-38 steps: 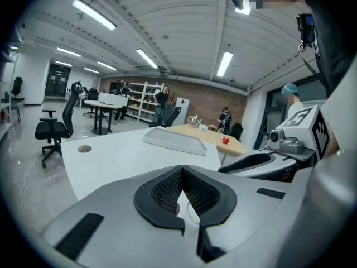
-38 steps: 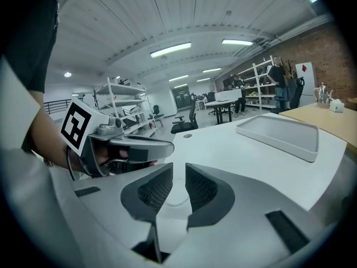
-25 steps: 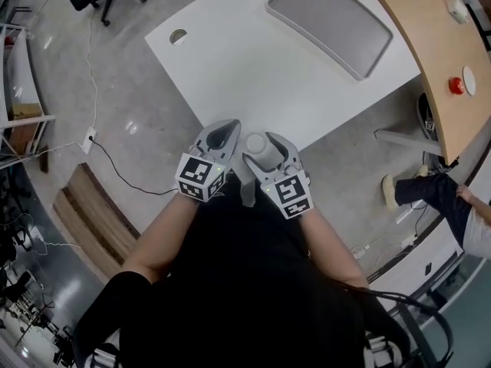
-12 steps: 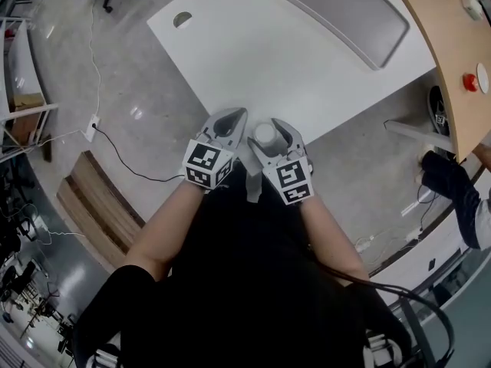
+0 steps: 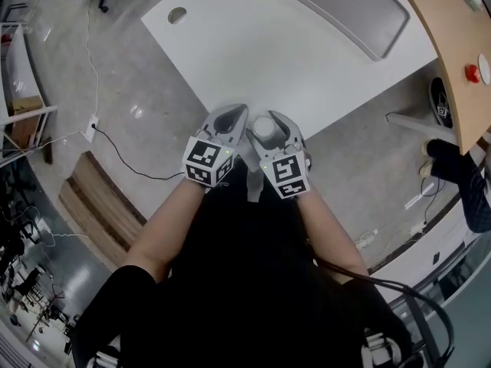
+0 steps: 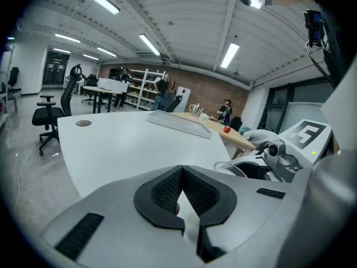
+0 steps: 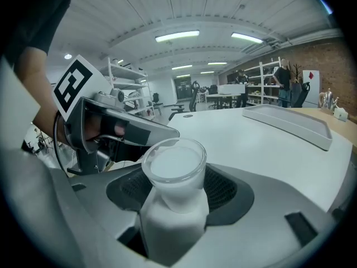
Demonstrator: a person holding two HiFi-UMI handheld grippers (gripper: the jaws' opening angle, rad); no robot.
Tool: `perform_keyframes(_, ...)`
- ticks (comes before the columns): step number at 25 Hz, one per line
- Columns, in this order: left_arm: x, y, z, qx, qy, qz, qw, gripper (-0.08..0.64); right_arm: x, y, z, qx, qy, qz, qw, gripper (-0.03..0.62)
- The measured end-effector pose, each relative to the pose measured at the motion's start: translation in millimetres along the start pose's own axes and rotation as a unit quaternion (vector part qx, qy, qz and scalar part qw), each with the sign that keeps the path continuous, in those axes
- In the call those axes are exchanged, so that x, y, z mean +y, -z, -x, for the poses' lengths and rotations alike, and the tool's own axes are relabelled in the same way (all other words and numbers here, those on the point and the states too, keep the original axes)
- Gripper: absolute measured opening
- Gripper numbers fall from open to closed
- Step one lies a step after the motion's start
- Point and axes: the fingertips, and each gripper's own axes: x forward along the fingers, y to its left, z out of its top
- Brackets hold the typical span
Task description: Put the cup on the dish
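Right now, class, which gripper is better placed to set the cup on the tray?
The right, I'd judge. The right gripper is shut on the cup, while the left gripper is shut and empty. The tray also lies toward the right of the table.

Cup part hidden, tray clipped

The cup (image 7: pixel 173 166) shows its rim and upper wall only; its base sits out of sight between the right gripper (image 7: pixel 174 199) jaws. In the head view the top edge cuts the grey tray (image 5: pixel 345 10), and the right edge cuts a person's leg (image 5: pixel 460 184).
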Motion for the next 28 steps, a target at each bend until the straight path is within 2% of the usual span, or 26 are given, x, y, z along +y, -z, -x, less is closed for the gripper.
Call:
perform_keyframes(4, -1.0, -1.3, 4.2, -0.003, 0.002, 0.0, 1.0, -0.003, 1.1, 1.0, -0.3, 0.002, 0.009, 0.015, 1.0, 0.255)
perform_keyframes(10, -3.3, -20.1, 10.4, -0.016, 0.01, -0.009, 0.9998, -0.003, -5.6, -11.6, 7.6, 0.001, 0.025, 0.001, 1.0, 0.255)
perform_keyframes(20, -23.2, -83.7, 18.0, -0.058, 0.035, -0.042, 0.9968, -0.003, -20.7, -75.3, 53.4, -0.033, 0.06, -0.017, 0.998, 0.255)
perform_keyframes(28, -48.3, -133.0, 26.3, -0.07, 0.046, -0.065, 0.9944, -0.003, -28.2, -123.0, 97.9, -0.053, 0.085, -0.029, 0.995, 0.255)
